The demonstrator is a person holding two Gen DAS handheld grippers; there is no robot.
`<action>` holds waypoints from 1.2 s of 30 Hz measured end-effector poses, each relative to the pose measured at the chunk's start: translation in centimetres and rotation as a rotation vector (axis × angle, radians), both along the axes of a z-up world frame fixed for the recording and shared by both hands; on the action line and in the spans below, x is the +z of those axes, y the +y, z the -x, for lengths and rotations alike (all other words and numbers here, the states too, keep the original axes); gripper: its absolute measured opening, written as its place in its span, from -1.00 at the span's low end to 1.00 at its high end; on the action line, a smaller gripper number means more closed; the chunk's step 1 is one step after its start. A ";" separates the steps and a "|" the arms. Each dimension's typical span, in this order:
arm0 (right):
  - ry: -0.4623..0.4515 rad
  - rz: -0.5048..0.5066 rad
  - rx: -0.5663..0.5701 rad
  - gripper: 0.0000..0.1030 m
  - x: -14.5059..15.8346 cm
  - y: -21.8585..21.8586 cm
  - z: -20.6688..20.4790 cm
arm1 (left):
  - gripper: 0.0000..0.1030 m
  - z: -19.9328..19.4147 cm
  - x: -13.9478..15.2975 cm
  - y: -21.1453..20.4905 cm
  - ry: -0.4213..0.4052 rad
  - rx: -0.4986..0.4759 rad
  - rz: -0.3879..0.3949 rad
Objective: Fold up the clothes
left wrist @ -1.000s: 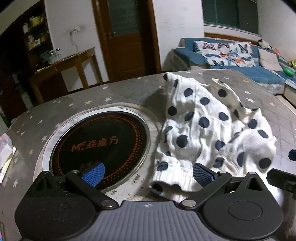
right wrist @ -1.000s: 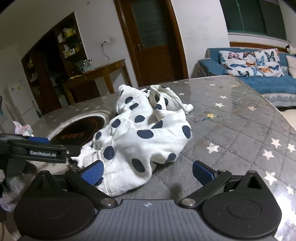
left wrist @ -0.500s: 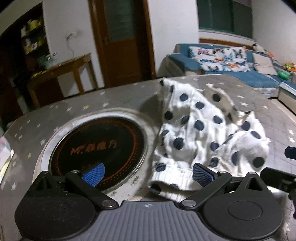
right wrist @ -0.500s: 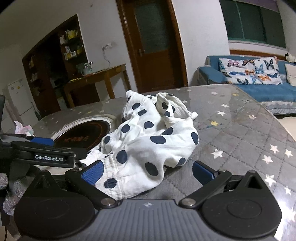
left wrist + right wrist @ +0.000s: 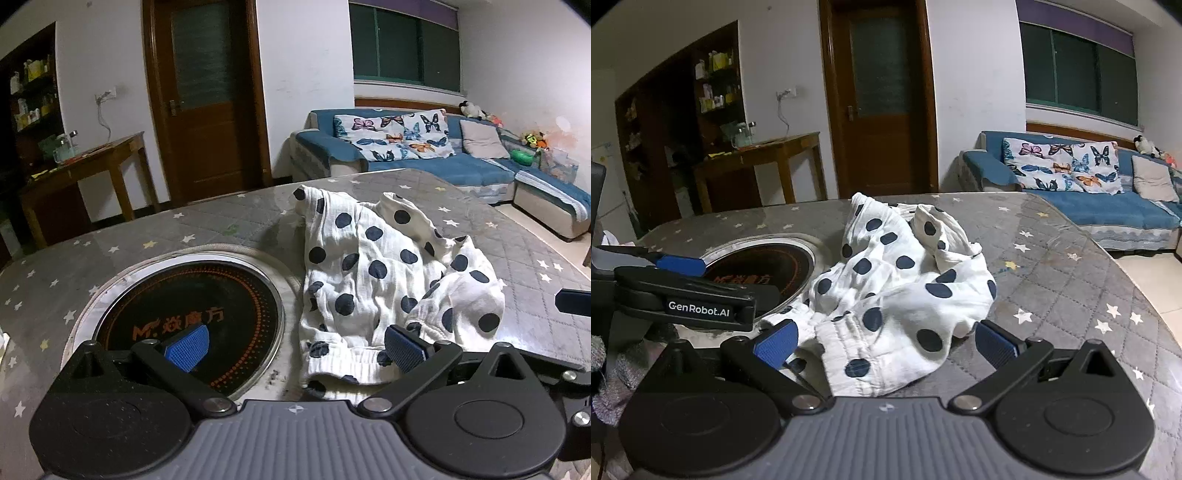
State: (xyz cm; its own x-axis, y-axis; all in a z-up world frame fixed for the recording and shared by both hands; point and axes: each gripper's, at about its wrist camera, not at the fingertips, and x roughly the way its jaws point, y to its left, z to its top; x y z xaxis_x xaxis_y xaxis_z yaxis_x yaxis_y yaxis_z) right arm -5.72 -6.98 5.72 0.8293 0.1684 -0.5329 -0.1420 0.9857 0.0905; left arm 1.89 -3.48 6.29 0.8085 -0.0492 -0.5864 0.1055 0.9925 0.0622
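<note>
Left gripper (image 5: 295, 345): jaws apart, holding nothing. One pad sits over the cooktop (image 5: 188, 314), the other at the garment's (image 5: 373, 280) near hem. Right gripper (image 5: 884, 343): jaws apart too, straddling the hem from the other side, nothing clamped.

Garment: white with dark dots, lying in a crumpled heap on the surface (image 5: 517, 236), just beside the round cooktop set into it, its near left edge on or over the metal rim. Not yet spread or folded. Type unclear from this heap; a gathered band at the near hem suggests shorts or a small top.

Risks, as judged from here:
- Closing on the bunched hem could take several layers at once, so a lift would drag the whole heap instead of opening it.
- The two grippers are close together; pulling from near-adjacent points would leave the cloth twisted.
- A sweep leftward could drag the fabric across the cooktop and its grimy rim.
- The surface looks glossy, so the cloth may slide when tugged instead of spreading.

Surface: grey, quilted pattern with stars, otherwise mostly bare around the garment.

Room, farther back: a wooden side table (image 5: 92, 162) at left, a brown door (image 5: 207, 96), a blue sofa (image 5: 480, 166) with butterfly cushions, a dark window above it.
</note>
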 end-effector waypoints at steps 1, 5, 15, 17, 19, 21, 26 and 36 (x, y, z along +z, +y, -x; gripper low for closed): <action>0.006 0.007 -0.007 1.00 0.1 0.4 -0.1 | 1.00 -0.1 0.0 0.2 0.000 -0.006 0.004; 0.012 0.036 -0.024 1.00 0.3 -1.3 0.3 | 1.00 -0.8 -0.3 0.7 0.012 -0.031 0.018; 0.028 0.067 -0.073 0.93 0.4 -9.1 1.4 | 0.99 -1.8 -1.0 1.1 0.036 -0.099 0.021; 0.031 0.065 -0.080 0.91 0.5 -9.3 1.8 | 0.99 -1.7 -1.0 1.2 0.044 -0.105 0.026; 0.033 0.063 -0.087 0.91 0.6 -9.7 2.3 | 0.99 -1.3 -0.9 1.4 0.042 -0.114 0.023; 0.030 0.069 -0.094 0.90 0.6 -11.2 3.2 | 0.99 -0.9 -0.6 1.7 0.035 -0.120 0.022; 0.028 0.071 -0.117 0.86 0.8 -15.1 5.3 | 0.99 0.2 0.0 2.6 0.008 -0.118 0.030; 0.029 0.066 -0.064 0.83 1.0 -26.7 6.5 | 0.98 0.7 0.6 3.8 -0.021 -0.079 0.077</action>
State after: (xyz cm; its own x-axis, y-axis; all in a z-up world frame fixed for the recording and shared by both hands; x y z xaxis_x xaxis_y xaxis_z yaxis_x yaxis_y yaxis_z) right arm -12.23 -33.69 6.70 0.8214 0.0791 -0.5648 -0.0767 0.9967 0.0280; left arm 1.17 0.29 6.91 0.8125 -0.1570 -0.5614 0.1828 0.9831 -0.0104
